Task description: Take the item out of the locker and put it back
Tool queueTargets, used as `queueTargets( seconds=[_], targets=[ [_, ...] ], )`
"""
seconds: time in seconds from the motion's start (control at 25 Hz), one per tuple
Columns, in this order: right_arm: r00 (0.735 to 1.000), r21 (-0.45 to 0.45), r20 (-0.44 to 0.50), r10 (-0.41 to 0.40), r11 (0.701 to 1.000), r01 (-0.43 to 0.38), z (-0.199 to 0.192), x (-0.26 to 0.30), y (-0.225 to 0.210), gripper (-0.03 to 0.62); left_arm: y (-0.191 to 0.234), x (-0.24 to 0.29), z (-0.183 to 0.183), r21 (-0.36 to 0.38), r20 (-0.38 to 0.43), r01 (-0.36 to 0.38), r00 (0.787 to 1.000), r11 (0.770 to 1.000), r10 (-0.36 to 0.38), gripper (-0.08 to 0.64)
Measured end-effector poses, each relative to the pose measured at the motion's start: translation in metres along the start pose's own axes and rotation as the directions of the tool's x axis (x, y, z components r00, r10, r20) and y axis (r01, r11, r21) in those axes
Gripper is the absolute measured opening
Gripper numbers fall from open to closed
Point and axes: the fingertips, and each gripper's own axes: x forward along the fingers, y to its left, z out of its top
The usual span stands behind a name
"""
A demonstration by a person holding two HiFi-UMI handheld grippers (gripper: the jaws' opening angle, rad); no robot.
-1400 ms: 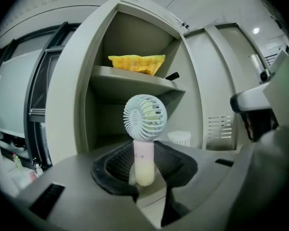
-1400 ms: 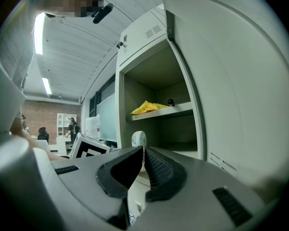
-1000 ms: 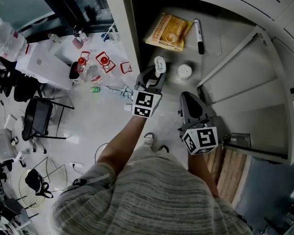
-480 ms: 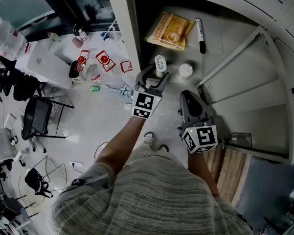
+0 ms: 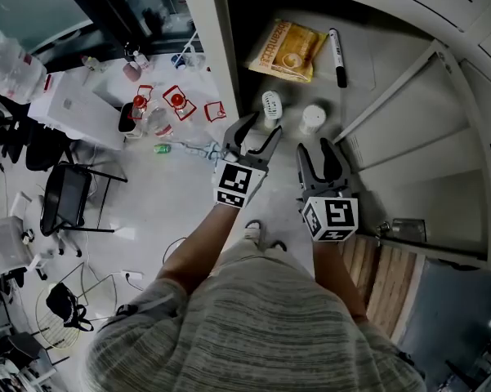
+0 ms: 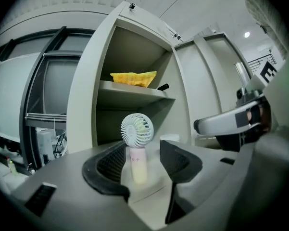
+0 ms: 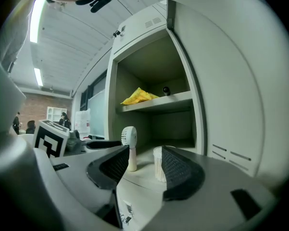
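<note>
A small hand fan [image 5: 270, 107] with a white head and pink handle stands upright on the locker's lower shelf [image 5: 287, 141]. My left gripper [image 5: 252, 137] is open just in front of the fan, not touching it. In the left gripper view the fan [image 6: 137, 146] shows beyond the gap between the wide-apart pads of the left gripper [image 6: 143, 160]. My right gripper [image 5: 317, 158] hangs beside it, its jaws opening with nothing between them. A short white cylinder [image 7: 158, 163] stands just past the right gripper [image 7: 143, 165], next to the fan [image 7: 129, 148].
On the upper shelf lie a yellow packet [image 5: 287, 49] and a black marker [image 5: 336, 57]. The open locker door [image 5: 408, 137] stands at the right. To the left, far below, are a cluttered white table [image 5: 82, 104] and black chairs [image 5: 65, 198].
The left jaws opened off the fan and drew back a little, leaving it standing on the shelf. The right gripper moved up toward the locker and its jaws went from shut to apart.
</note>
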Motion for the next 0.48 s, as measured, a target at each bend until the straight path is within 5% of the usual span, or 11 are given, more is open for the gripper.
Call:
queueTargets(
  seconds=[0.16,0.48],
  targets=[
    [0.998,-0.006,-0.028,-0.051,0.999,0.051,-0.013,0.015,-0.008,0.256,0.000,-0.006,0.005,0.006,0.010,0.012,1.000,1.000,-0.012,0.216],
    [0.990,-0.005,-0.068,-0.127,0.992,0.127,-0.025,0.047,-0.024,0.279,-0.005,-0.014,0.012,-0.020,0.025,0.068,0.997,0.997,-0.068,0.216]
  ],
)
